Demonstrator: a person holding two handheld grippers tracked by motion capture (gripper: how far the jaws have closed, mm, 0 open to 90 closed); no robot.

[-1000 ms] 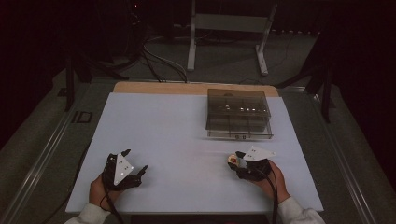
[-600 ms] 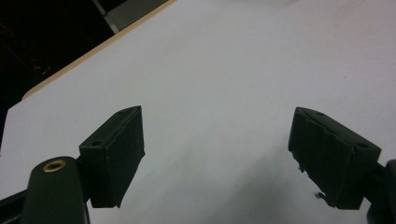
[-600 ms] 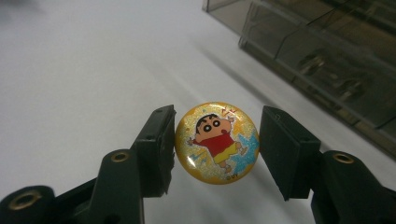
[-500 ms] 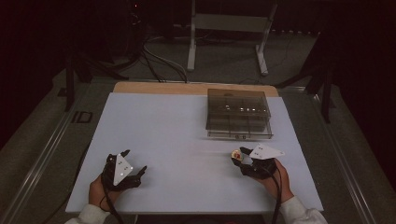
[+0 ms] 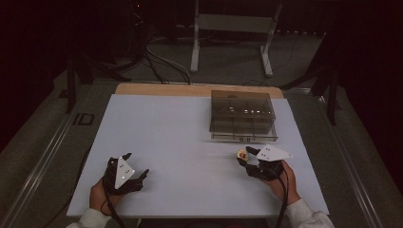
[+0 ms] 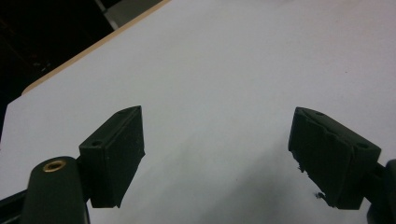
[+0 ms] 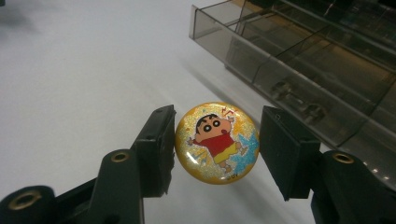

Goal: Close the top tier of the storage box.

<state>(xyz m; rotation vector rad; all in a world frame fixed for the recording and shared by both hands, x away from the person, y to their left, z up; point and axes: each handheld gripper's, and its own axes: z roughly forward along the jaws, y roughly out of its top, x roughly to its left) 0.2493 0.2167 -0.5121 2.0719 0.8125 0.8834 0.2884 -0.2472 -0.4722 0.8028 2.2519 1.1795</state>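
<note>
Resting nearest you, at the front left of the white table (image 5: pixel 180 142), was your left gripper (image 5: pixel 136 167), held in your left hand (image 5: pixel 97 197); its jaws stood spread wide over bare tabletop, with nothing between them. Your right hand (image 5: pixel 283 183) held your right gripper (image 5: pixel 244 156) at the front right. Between its jaws sat a round cartoon badge (image 7: pixel 217 143), gold and glittery, printed with a figure in a red shirt and yellow shorts. One jaw touched the badge's edge; whether the other pressed it or stood just clear, you could not tell from the right gripper view. In the high view the badge (image 5: pixel 243 154) lay at the gripper's tip, low over the table. Just beyond it stood a smoky clear plastic compartment box (image 5: pixel 242 115), divided into several cells. Farther back, past the table's wooden edge (image 5: pixel 161 89), cables (image 5: pixel 159 59) lay on the dark floor beside a grey metal stand (image 5: pixel 230 33).
</note>
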